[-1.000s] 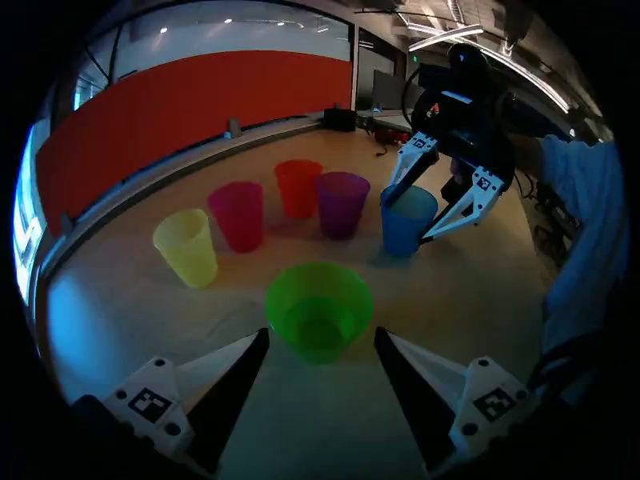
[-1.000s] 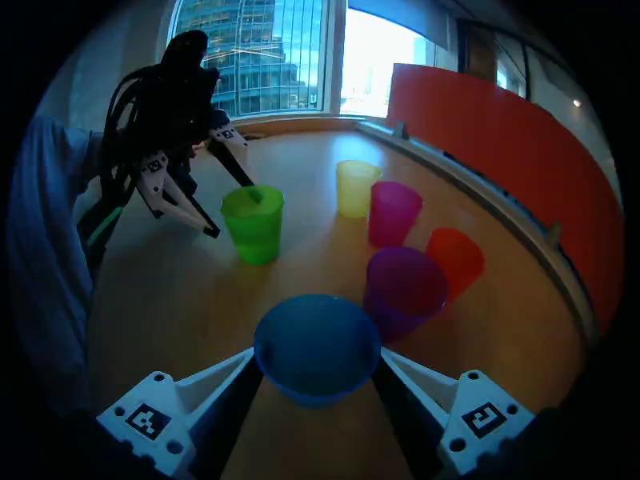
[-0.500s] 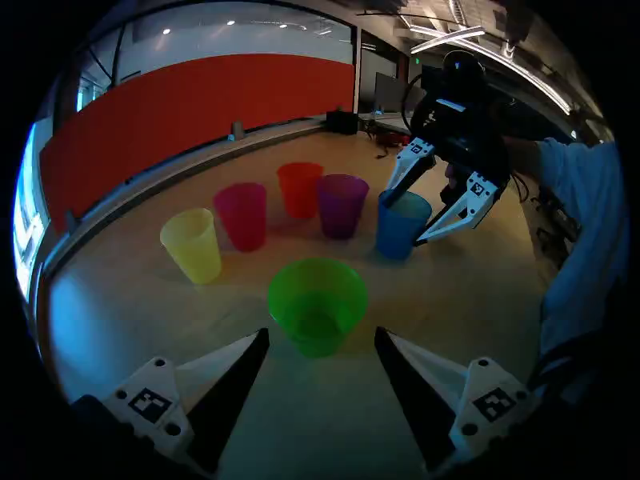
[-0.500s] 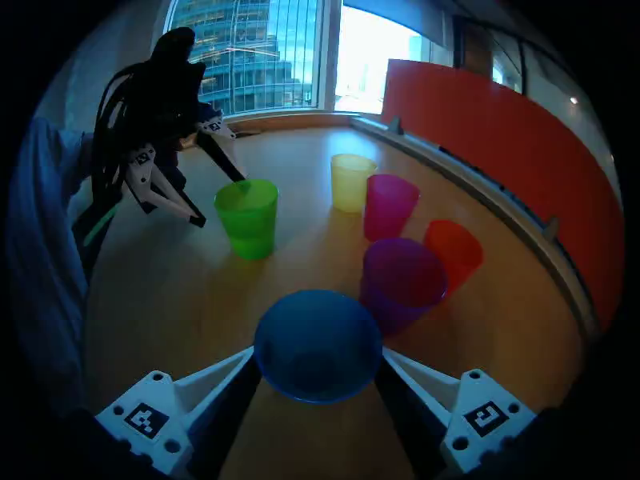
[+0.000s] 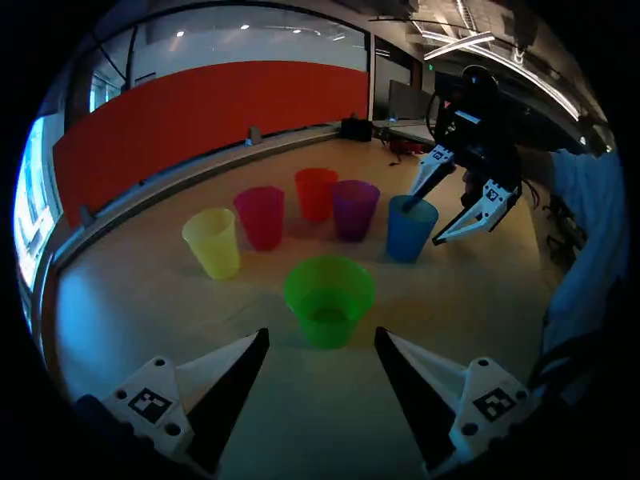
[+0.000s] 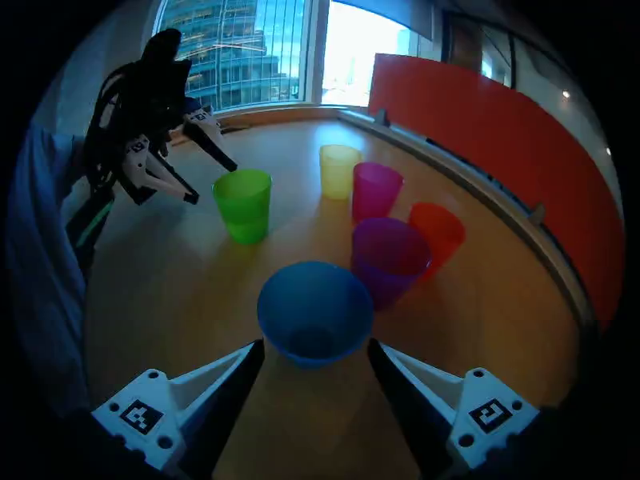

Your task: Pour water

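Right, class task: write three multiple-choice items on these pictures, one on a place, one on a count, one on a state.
1. Which cup stands just ahead of the left gripper? A blue B green C yellow
2. How many cups are there? A four B eight C six
3. The right gripper is: A open B shut on the blue cup C shut on nothing

Key:
1 B: the green cup sits centred ahead of its fingertips.
2 C: yellow, pink, orange, purple, blue and green.
3 A: its fingers stand wide apart.
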The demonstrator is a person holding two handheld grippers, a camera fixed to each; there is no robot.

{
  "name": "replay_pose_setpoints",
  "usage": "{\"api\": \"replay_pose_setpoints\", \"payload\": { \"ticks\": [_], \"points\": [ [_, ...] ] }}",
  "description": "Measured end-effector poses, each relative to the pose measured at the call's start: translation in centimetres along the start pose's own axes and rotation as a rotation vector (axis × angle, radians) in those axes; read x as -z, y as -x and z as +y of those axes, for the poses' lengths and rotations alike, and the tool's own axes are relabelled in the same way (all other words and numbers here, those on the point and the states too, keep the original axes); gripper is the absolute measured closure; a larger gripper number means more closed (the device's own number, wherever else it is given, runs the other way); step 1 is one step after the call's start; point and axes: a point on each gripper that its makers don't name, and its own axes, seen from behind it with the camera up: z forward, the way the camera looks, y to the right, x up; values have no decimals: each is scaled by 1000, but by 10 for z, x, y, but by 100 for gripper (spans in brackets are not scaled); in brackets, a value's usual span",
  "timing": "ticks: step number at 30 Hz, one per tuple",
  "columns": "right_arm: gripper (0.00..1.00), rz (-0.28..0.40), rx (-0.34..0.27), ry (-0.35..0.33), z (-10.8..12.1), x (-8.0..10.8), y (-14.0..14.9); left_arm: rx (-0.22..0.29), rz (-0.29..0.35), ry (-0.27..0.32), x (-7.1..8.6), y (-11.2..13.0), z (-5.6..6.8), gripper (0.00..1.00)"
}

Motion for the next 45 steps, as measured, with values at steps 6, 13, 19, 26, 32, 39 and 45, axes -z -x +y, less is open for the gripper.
{"api": "replay_pose_setpoints", "payload": {
  "ticks": [6,13,19,26,32,39,45],
  "points": [
    [0,14,-31,35,-1,18,9,31,25,-60,15,2,-12,2],
    [0,61,-113,106,7,39,14,77,86,-152,34,0,-33,2],
    [0,148,-180,190,22,58,6,109,184,-251,53,-12,-53,2],
    [0,268,-242,297,37,82,-14,133,311,-359,77,-32,-70,2],
    [0,357,-251,414,52,98,-26,142,374,-439,85,-33,-78,2],
    [0,453,-265,572,73,117,-37,128,423,-519,95,-35,-83,2],
    [0,542,-309,665,85,133,-45,145,484,-578,110,-45,-87,2]
  ]
}}
